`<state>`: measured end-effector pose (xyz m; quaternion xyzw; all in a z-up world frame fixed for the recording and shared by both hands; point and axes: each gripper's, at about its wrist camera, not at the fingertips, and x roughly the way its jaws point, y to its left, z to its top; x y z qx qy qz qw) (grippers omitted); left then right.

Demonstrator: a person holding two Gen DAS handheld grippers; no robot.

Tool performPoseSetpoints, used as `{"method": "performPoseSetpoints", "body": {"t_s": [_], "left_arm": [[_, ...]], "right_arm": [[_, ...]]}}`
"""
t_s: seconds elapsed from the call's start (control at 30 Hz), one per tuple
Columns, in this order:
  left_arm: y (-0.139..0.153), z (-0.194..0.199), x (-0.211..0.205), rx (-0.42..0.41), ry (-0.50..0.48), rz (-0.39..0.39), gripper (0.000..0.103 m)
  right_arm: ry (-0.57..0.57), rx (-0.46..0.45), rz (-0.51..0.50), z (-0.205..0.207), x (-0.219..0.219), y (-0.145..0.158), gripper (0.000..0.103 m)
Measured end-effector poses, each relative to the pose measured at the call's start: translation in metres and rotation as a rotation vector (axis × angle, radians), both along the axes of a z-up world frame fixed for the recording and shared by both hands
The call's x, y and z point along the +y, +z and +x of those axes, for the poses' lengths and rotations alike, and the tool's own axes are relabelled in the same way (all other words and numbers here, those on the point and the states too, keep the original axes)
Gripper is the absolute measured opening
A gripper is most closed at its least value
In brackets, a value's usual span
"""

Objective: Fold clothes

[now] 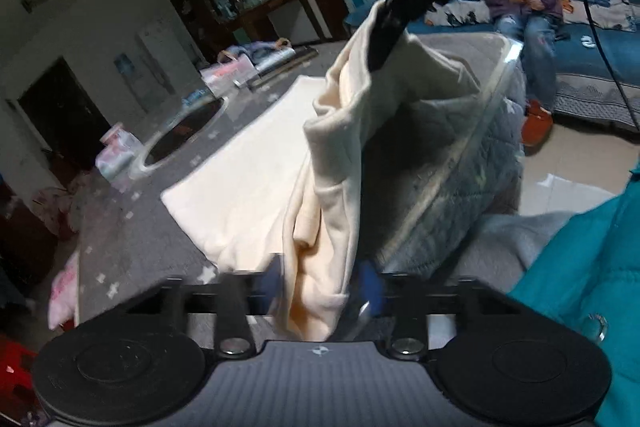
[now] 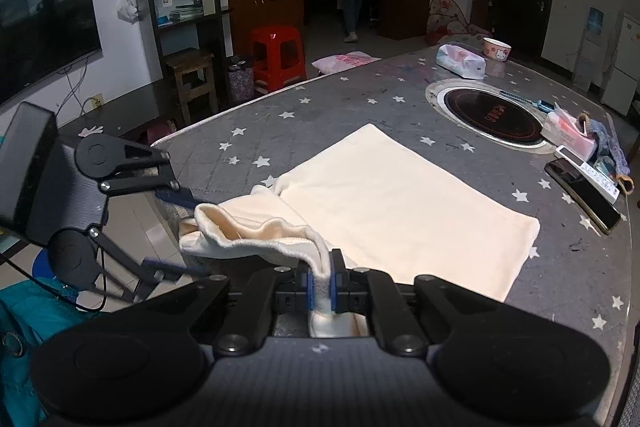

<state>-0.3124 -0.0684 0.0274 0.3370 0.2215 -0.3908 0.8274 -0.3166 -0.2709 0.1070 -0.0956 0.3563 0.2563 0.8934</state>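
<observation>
Cream garment (image 2: pixel 400 211) pinched within both grippers' jaws.

Cream garment (image 2: pixel 400 199) on grey counter (image 2: pixel 320 107) patterned with white stars. Red stool (image 2: pixel 278 53) at 12 o'clock. Hand-held grippers black, blue pads (image 2: pixel 307 285).

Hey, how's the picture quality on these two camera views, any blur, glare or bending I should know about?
Left wrist view: motion-blurred and tilted, the cream garment and room smeared, glare streak along the table edge. Right wrist view: sharp, evenly lit table, dim back doorway, fisheye bending the TV and shelves; the right gripper is crisp.
</observation>
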Motion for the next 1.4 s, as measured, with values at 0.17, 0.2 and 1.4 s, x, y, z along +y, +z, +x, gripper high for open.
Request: {"method": "performPoseSetpoints", "body": {"t_s": [0.17, 0.2, 1.4], "left_arm": [[0.021, 0.0, 0.022, 0.048, -0.012, -0.054, 0.01], [0.027, 0.0, 0.026, 0.05, -0.02, -0.062, 0.01], [0.016, 0.252, -0.026, 0.284, 0.177, -0.137, 0.042]], "right_arm": [[0.039, -0.007, 0.004, -0.01, 0.004, 0.005, 0.006], [0.049, -0.007, 0.004, -0.012, 0.005, 0.008, 0.006], [-0.262, 0.198, 0.093, 0.207, -0.068, -0.06, 0.027]]}}
